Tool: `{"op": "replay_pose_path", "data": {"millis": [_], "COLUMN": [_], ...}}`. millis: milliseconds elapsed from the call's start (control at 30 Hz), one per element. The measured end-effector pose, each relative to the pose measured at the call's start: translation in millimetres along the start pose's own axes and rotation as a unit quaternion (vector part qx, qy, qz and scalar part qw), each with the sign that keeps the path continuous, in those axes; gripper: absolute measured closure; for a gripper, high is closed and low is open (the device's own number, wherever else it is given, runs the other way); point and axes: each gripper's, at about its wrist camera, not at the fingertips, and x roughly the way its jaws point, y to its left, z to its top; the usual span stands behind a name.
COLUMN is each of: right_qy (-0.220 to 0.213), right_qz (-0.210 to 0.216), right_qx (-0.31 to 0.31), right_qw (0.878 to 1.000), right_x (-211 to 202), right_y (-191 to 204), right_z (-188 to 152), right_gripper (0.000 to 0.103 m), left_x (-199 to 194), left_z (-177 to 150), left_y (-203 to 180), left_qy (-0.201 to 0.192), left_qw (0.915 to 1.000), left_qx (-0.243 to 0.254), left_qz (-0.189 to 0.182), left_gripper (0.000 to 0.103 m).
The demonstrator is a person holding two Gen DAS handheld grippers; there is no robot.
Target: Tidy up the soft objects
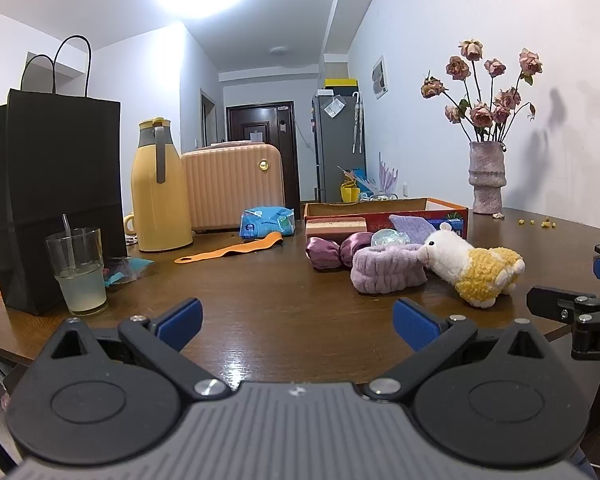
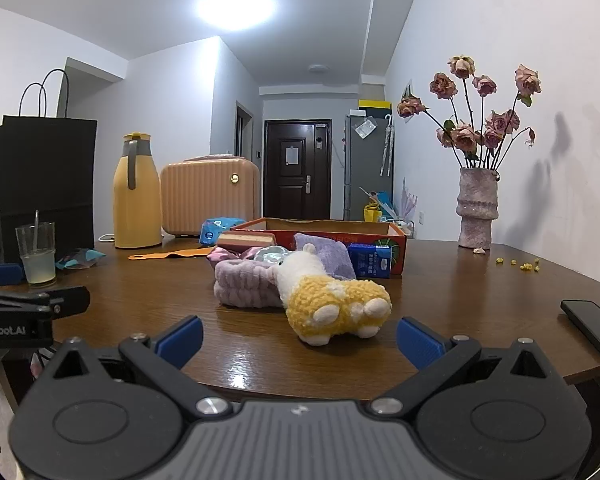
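Note:
A white and yellow plush alpaca (image 1: 470, 266) (image 2: 332, 304) lies on its side on the brown table (image 1: 268, 292), its head against a fluffy lilac headband (image 1: 386, 270) (image 2: 246, 286). Behind them lie a shiny pink satin scrunchie (image 1: 334, 252), a purple cloth (image 1: 410, 226) (image 2: 324, 256), a pink sponge block (image 1: 336, 226) (image 2: 246, 240) and a shallow cardboard box (image 1: 384, 208) (image 2: 332, 230). My left gripper (image 1: 298, 326) hangs open near the front edge, left of the toys. My right gripper (image 2: 300, 342) is open just short of the alpaca's feet.
A black paper bag (image 1: 56, 184), a glass with a straw (image 1: 78, 270), a yellow thermos (image 1: 160, 188), a peach case (image 1: 232, 184), a blue packet (image 1: 266, 220) and an orange strap (image 1: 230, 250) stand left. A vase of dried roses (image 1: 486, 178) and a phone (image 2: 594, 326) are right.

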Motion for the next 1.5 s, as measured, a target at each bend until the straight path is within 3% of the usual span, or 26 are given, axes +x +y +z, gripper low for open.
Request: {"op": "replay_pose_path", "data": {"millis": [1500], "right_qy": [-0.001], "right_qz": [-0.005], "right_qx": [0.005], "right_qw": [1.000], "right_x": [0.6], "right_y": [-3.4], "right_z": [-1.3], "right_gripper": [0.000], "left_x": [3.4], "left_z": [-2.7], "left_y": [1.5], "left_qy": [0.012], "left_qw": [0.9999], "left_qx": [0.000], "left_qz": [0.002], "left_gripper": [0.000]}}
